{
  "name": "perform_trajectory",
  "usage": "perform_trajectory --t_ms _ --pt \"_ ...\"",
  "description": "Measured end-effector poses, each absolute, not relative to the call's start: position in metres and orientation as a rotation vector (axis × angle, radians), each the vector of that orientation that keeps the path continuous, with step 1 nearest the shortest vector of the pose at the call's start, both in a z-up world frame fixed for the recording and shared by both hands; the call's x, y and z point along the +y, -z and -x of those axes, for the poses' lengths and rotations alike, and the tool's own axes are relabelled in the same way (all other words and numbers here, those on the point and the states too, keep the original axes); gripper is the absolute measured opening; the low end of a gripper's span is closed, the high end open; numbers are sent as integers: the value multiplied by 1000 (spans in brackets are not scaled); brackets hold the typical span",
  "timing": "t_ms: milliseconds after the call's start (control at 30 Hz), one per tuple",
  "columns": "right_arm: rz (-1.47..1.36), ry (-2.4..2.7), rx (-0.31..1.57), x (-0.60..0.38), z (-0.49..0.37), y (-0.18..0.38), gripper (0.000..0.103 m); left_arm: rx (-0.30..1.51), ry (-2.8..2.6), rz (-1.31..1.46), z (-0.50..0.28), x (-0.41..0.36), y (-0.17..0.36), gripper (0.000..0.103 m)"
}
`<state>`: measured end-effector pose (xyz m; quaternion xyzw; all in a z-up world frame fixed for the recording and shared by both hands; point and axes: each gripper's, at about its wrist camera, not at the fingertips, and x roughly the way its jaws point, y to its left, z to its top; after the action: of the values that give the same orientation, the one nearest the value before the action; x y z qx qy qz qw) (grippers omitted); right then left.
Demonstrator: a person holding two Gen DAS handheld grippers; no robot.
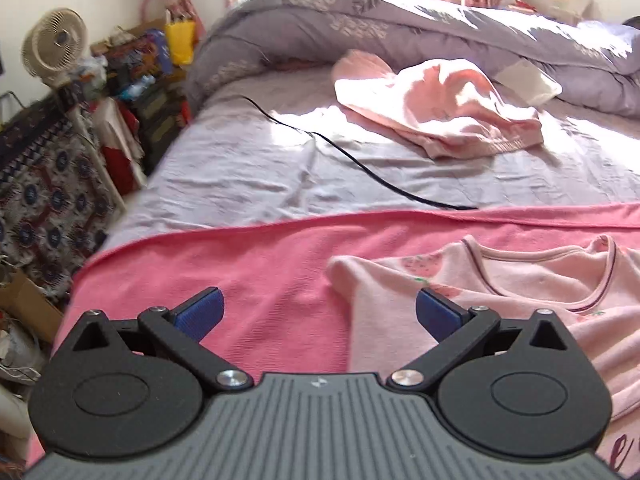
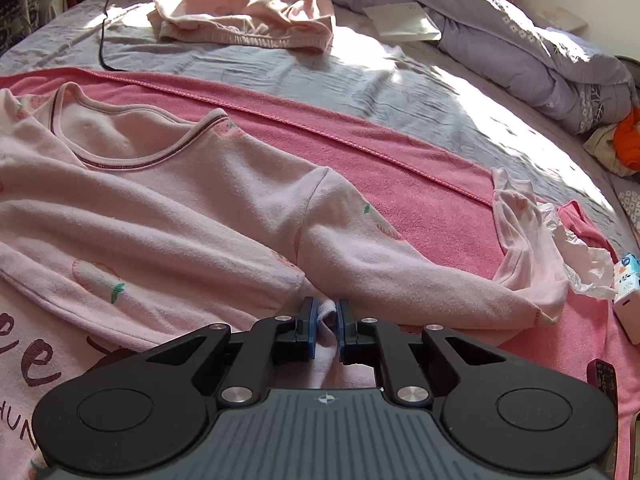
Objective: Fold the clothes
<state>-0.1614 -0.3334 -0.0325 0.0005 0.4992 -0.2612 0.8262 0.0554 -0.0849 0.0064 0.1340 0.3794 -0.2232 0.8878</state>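
A light pink long-sleeved shirt (image 2: 168, 200) with strawberry prints lies face up on a pink towel (image 2: 432, 208) spread on the bed. My right gripper (image 2: 325, 328) is shut on a fold of the shirt at the armpit, below the right sleeve (image 2: 400, 264), which stretches out to the right. My left gripper (image 1: 318, 312) is open and empty, just above the towel (image 1: 256, 272) at the shirt's left shoulder (image 1: 360, 280). The shirt's neckline (image 1: 540, 256) shows to its right. A second pink garment (image 1: 436, 108) lies crumpled further up the bed, also in the right wrist view (image 2: 244, 8).
A black cable (image 1: 360, 164) runs across the grey sheet. A rolled grey duvet (image 1: 400, 24) lies along the far side. A white paper (image 2: 404, 20), crumpled tissue (image 2: 580, 260) and a small box (image 2: 628, 292) lie at the right. Clutter and a fan (image 1: 56, 44) stand left of the bed.
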Motion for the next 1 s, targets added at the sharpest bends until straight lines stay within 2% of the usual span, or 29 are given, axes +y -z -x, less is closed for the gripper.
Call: perform_trajectory --t_ms 100,133,200,233,267,300,333,367,433,567,600,667,700,733,833,1000 --pt "-7 550 1063 -335 161 32 13 968 469 -232 -75 -108 28 101" --pt "-10 549 1063 -336 162 32 13 972 455 -201 -76 -108 33 101" --pt "-18 550 1061 -336 162 31 13 901 414 -167 -68 -101 30 75" --pt "-24 553 1059 -337 162 31 13 873 387 -165 -66 -100 26 53" --pt "-29 558 1056 -337 162 29 13 853 359 -157 -67 -99 21 37" --pt "-28 562 1045 -336 162 26 13 840 335 -161 -71 -98 19 28" --pt "-27 566 1033 -334 163 23 13 828 311 -165 -74 -98 17 9" --pt "-24 569 1018 -333 163 20 13 816 274 -186 -78 -98 17 0" --pt "-23 569 988 -330 163 13 14 804 203 -207 -87 -94 17 0" --pt "-27 555 966 -328 161 4 14 886 294 32 -103 -60 13 0" --pt "-26 559 972 -328 161 4 14 913 368 100 -103 -54 12 5" --pt "-42 566 991 -331 162 8 14 989 469 142 -100 -53 12 77" --pt "-54 574 1002 -333 163 10 14 993 473 102 -96 -58 12 92" --pt "-68 581 1013 -334 164 13 14 994 476 59 -92 -64 12 97" --pt "-98 593 1031 -336 168 18 14 937 487 -15 -81 -77 6 91" --pt "-69 584 1046 -332 165 20 17 723 487 36 -61 -72 -30 92"
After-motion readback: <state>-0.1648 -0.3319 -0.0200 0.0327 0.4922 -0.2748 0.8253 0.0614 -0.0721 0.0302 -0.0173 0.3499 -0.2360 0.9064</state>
